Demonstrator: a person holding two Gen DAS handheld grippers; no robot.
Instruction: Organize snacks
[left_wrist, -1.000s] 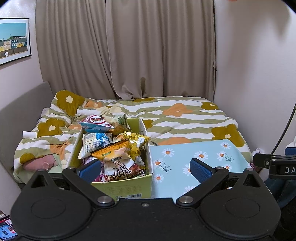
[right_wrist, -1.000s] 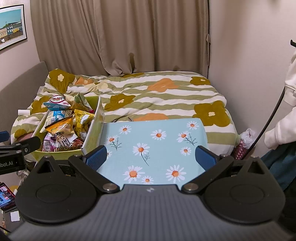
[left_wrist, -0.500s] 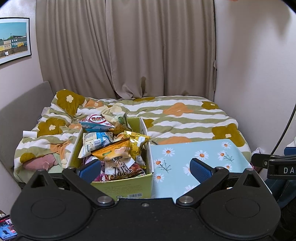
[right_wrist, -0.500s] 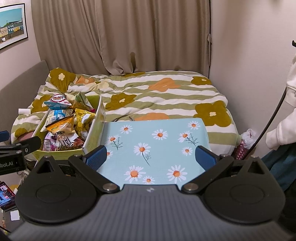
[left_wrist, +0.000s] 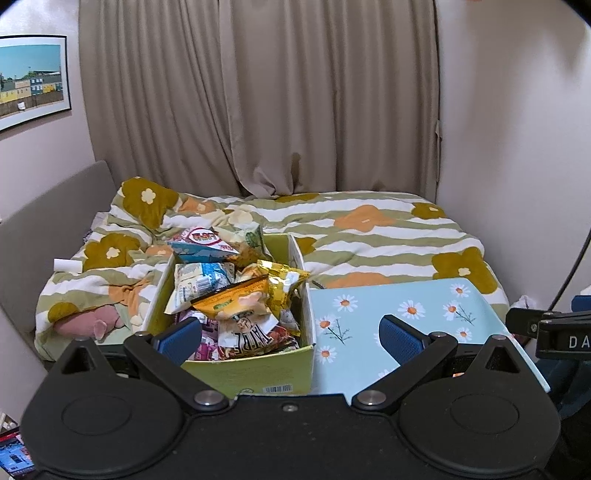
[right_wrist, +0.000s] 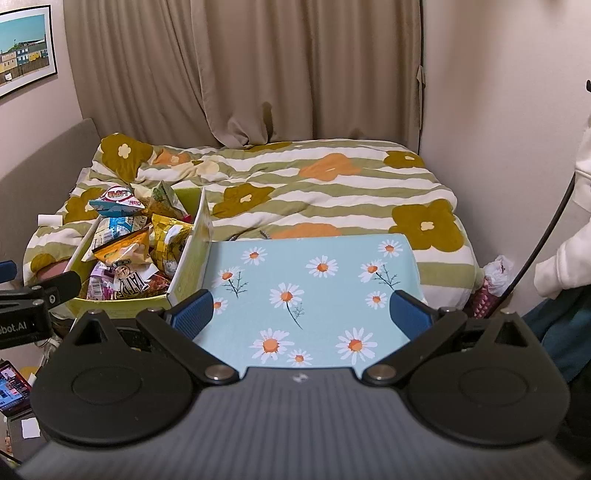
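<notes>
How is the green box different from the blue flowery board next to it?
The green box has upright walls and is heaped with snack packets; the blue daisy board lies flat with nothing on it. The box is plain yellow-green; the board is patterned. Both sit side by side at the bed's near edge.

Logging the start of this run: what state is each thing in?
Left gripper: open, empty.
Right gripper: open, empty.
Yellow-green cardboard box: open-topped, heaped with snack packets.
Light blue daisy-print board: flat, nothing on it.
Beige curtains: drawn shut.
</notes>
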